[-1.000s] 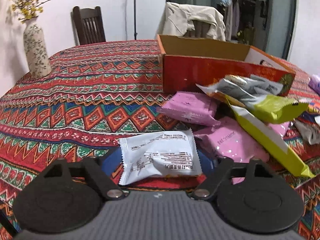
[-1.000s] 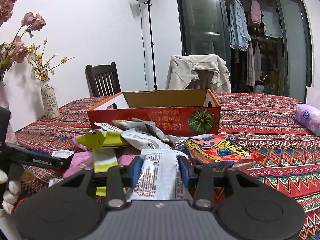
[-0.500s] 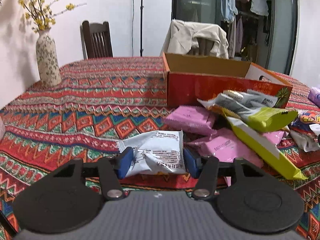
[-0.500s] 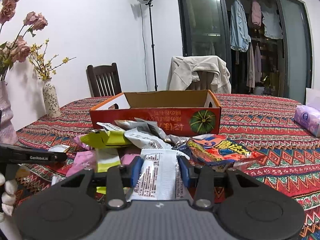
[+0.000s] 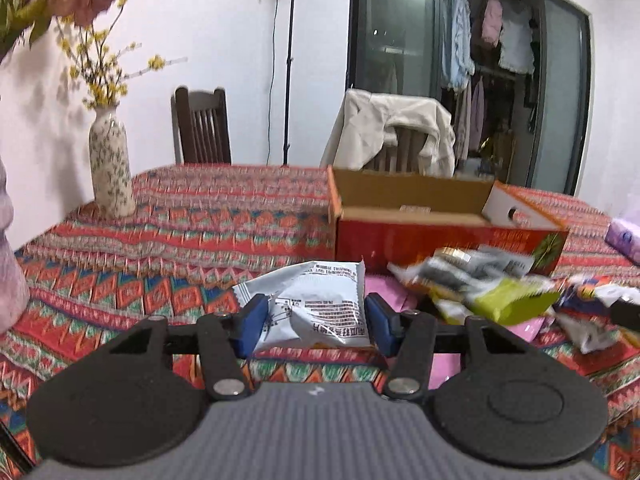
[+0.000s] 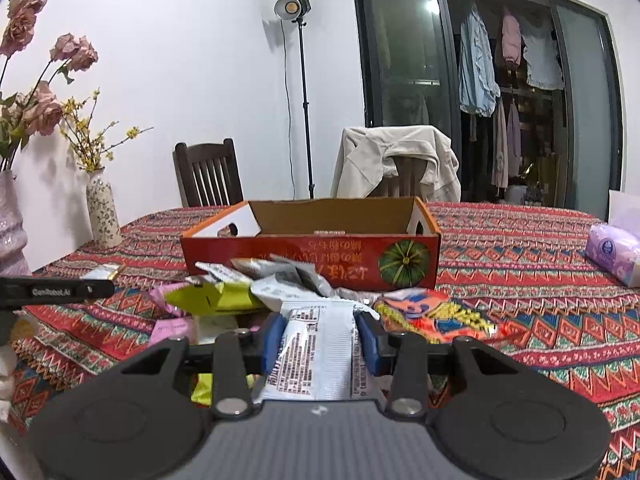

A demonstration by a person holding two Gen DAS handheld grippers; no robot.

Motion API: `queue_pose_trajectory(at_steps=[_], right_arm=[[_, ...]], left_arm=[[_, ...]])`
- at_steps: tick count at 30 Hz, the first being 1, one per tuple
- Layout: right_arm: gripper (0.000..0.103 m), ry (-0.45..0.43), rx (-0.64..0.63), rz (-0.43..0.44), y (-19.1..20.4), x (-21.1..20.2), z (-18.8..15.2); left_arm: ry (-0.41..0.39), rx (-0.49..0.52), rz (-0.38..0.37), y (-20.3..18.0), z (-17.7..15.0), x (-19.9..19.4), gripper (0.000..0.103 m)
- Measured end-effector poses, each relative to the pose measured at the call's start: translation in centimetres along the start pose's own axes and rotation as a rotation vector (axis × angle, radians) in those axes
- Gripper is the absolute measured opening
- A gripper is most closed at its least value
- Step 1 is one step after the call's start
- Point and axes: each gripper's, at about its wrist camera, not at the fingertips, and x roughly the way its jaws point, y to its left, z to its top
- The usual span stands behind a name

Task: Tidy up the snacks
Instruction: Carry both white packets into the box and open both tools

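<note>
White foil snack packet with black print [image 5: 316, 306] sits low in the middle of the left wrist frame, pinched between the blue pads of the left hand-held gripper [image 5: 314, 322], whose jaws have just closed onto it. Low in the middle of the right wrist frame, the right hand-held gripper [image 6: 320, 344] clamps a second white printed packet [image 6: 320, 352]. Behind both, loose snack bags [image 6: 224, 298] lie heaped before the open red cardboard box [image 6: 312, 258] on the red patterned surface [image 6: 520, 280]
</note>
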Motion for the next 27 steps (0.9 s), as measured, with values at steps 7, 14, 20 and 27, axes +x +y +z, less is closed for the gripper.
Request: queue_pose_trajectory(at_steps=[7,14,20,27], right_arm=[[0.04,-0.05,0.001,-0.007,-0.2,0.5,2.2],[0.04,-0.098,-0.006,-0.017,-0.5,2.0,5.3],[0.04,-0.117,0.035,0.008,-1.3,4.0,8.0],[0.04,-0.12,0.052,-0.006,-1.9,7.6,10.7]], left_arm=[[-0.07,-0.015,-0.034,-1.1,2.8,-0.7,0.055],[-0.121,-0.019,-0.061,-2.4,5.7,-0.2,0.055],[-0.137,-0.021,-0.09,-3.5,7.8,1.1,0.055],[-0.145,-0.021,-0.097,-5.2,10.5,3.9,0.055]])
